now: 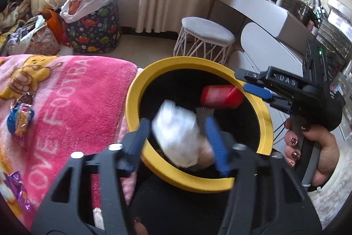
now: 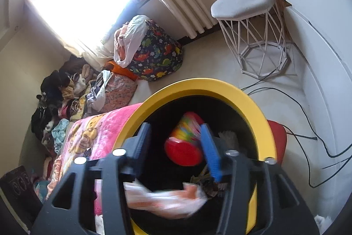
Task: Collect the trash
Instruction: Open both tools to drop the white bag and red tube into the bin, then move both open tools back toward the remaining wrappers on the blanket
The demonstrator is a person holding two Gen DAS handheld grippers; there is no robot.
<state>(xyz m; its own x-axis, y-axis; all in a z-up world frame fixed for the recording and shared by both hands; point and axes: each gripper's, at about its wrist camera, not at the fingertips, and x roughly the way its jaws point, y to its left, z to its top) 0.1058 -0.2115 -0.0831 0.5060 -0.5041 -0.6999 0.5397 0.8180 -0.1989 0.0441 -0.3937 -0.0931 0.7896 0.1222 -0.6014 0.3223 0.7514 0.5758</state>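
Note:
A black bin with a yellow rim point(image 1: 132, 100) stands beside the bed; it also shows in the right wrist view point(image 2: 253, 100). My left gripper point(image 1: 178, 127) is open over the bin, with a blurred white crumpled wrapper point(image 1: 176, 136) between its fingers. My right gripper point(image 2: 173, 142) is open above the bin mouth; it shows from outside in the left wrist view point(image 1: 253, 83). A red cup-like tub point(image 2: 184, 147) is in the bin below it, also seen in the left wrist view point(image 1: 220, 96). A blurred orange-white wrapper point(image 2: 165, 202) lies lower. Candy wrappers point(image 1: 21, 118) lie on the pink blanket point(image 1: 77, 102).
A white wire stool point(image 1: 206, 36) stands behind the bin. A dinosaur-print bag point(image 1: 94, 30) and clothes piles point(image 1: 26, 34) are by the curtain. A white dressing table point(image 1: 264, 14) is at right. Black cables point(image 2: 308, 136) run on the floor.

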